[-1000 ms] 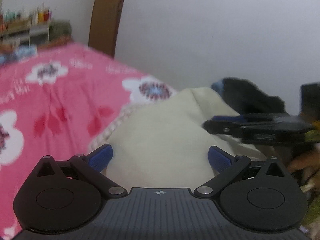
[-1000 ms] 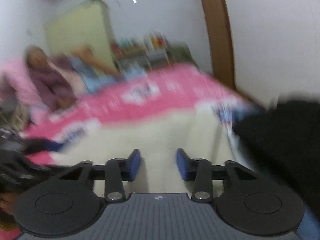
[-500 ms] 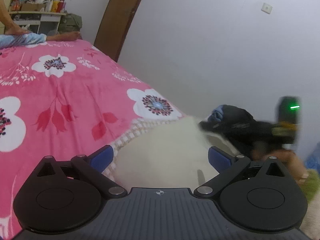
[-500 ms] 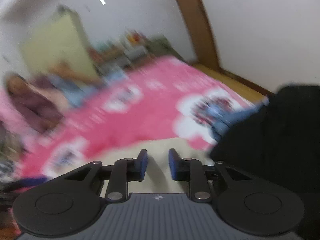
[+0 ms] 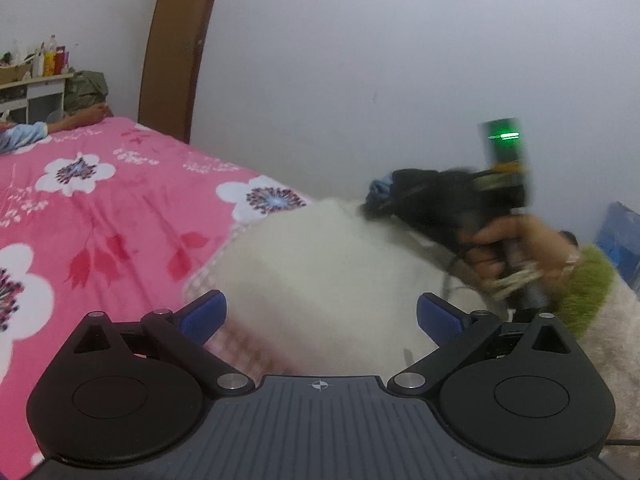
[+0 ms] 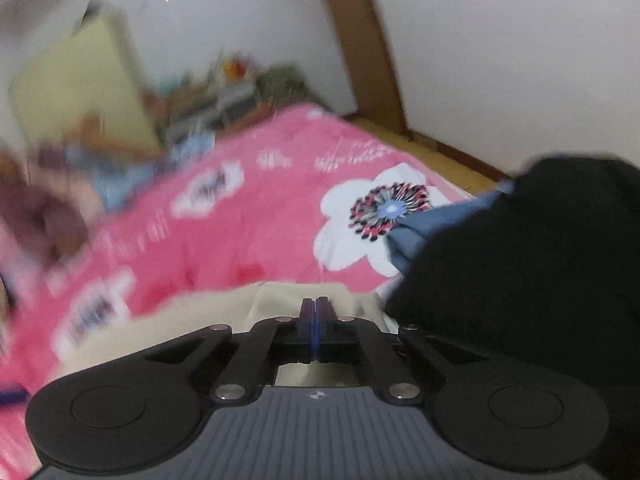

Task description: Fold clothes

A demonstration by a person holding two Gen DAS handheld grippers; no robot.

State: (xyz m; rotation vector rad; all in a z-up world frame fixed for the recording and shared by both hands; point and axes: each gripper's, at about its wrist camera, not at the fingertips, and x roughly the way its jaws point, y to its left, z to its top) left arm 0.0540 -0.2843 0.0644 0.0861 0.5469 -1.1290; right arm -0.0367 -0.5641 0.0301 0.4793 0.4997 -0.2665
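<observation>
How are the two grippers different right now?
The left gripper has its blue fingers spread wide apart, while the right gripper has its fingers pressed together. The left one holds nothing and just hovers over the cream cloth; the right one seems to be pinching that cloth's edge. Both have black arms and blue pads.

Dim, flat indoor light; right wrist view motion-blurred, fisheye-bent edges.

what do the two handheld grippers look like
Both match: left gripper and right gripper have black linkage arms with silver pivot pins, blue finger pads, round black discs, and a ribbed grey body with a small crosshair mark. The right one shows a green light.
</observation>
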